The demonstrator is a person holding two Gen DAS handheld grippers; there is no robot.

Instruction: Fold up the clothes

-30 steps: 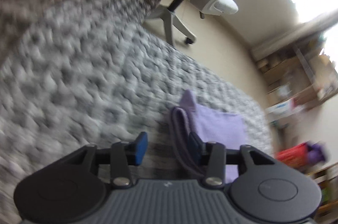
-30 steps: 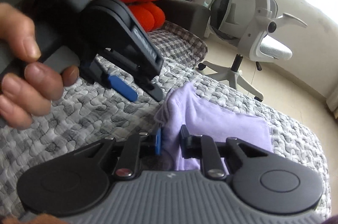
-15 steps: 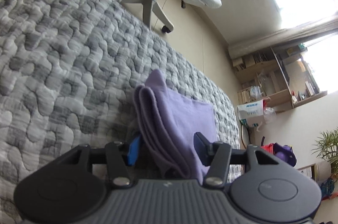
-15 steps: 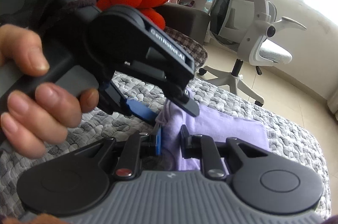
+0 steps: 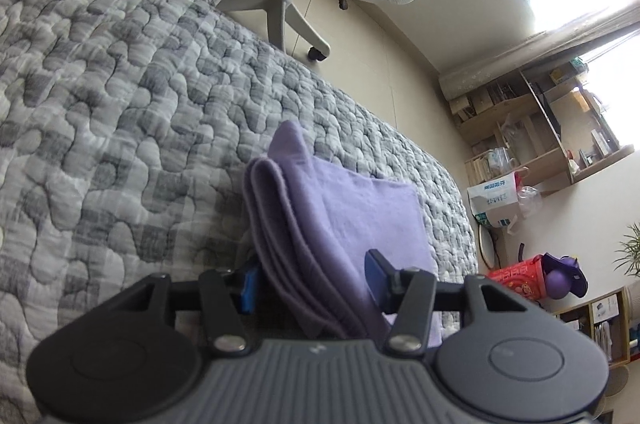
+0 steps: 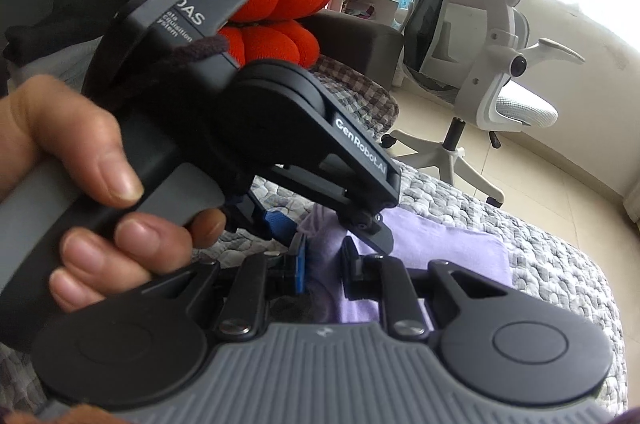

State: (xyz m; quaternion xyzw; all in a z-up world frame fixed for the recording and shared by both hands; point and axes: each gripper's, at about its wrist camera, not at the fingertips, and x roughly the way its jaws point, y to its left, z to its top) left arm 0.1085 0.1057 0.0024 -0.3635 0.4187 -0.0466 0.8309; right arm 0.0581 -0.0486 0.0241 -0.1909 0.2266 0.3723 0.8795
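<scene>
The quilt [image 5: 120, 111] carries my folded cloth [image 5: 360, 207], long axis running away from me. My right gripper [image 6: 323, 260] pinches its near corner; my left gripper [image 5: 312, 280] straddles the stacked edge, half-wide and closing.

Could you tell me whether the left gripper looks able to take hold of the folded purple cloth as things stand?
Probably yes. The cloth already lies between the left gripper's closing jaws on the quilt, with nothing in between. The right gripper is shut on the same end right beside it, so they might crowd each other.
</scene>
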